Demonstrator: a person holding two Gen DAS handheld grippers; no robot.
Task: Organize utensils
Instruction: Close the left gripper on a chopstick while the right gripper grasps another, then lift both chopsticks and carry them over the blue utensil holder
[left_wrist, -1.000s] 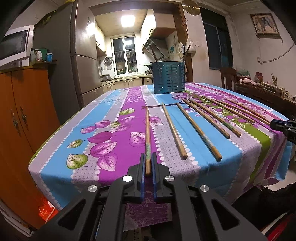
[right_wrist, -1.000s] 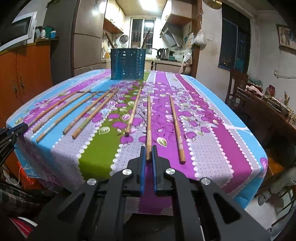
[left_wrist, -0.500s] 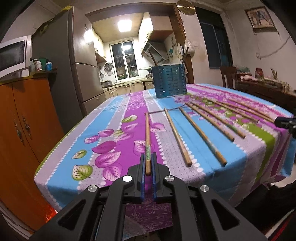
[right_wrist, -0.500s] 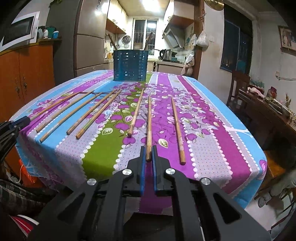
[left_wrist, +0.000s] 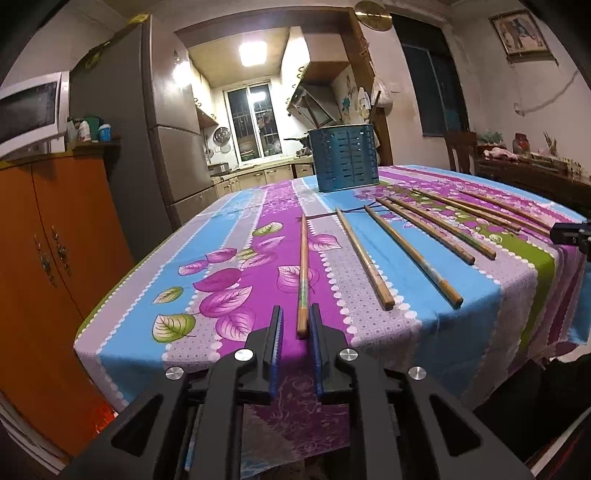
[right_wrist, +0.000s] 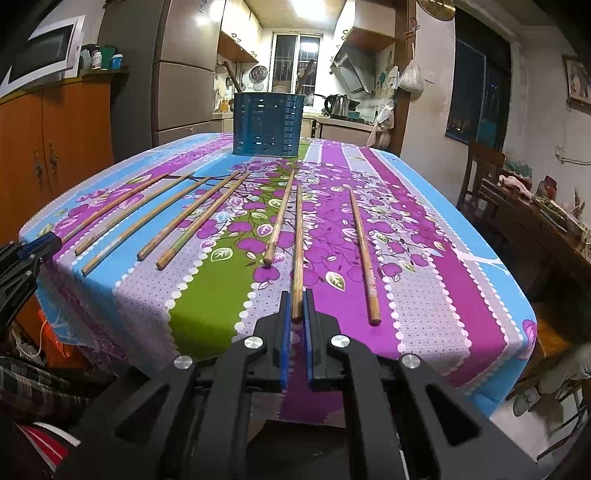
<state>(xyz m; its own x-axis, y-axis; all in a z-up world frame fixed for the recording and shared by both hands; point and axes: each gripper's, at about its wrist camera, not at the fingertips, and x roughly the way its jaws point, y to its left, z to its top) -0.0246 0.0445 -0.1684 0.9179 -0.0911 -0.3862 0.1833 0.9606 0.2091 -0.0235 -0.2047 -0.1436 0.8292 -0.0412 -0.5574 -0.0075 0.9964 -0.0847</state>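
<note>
Several long wooden chopsticks lie in a row on a flowered tablecloth (left_wrist: 236, 280). A blue slotted utensil holder (left_wrist: 345, 162) stands at the table's far end; it also shows in the right wrist view (right_wrist: 266, 125). My left gripper (left_wrist: 296, 314) is open, its jaws on either side of the near end of the leftmost chopstick (left_wrist: 303, 273), which lies on the cloth. My right gripper (right_wrist: 296, 299) is shut on the near end of another chopstick (right_wrist: 297, 251). The left gripper's tip also shows at the left edge of the right wrist view (right_wrist: 40, 245).
An orange cabinet (left_wrist: 48, 240) and a grey fridge (left_wrist: 166, 147) stand left of the table. A dark wooden side table (right_wrist: 539, 221) and a chair (right_wrist: 480, 166) stand to the right. The table's near edge drops off just in front of both grippers.
My left gripper has opened and let go of the leftmost chopstick, which now lies on the cloth. The right gripper stays shut on its chopstick.
</note>
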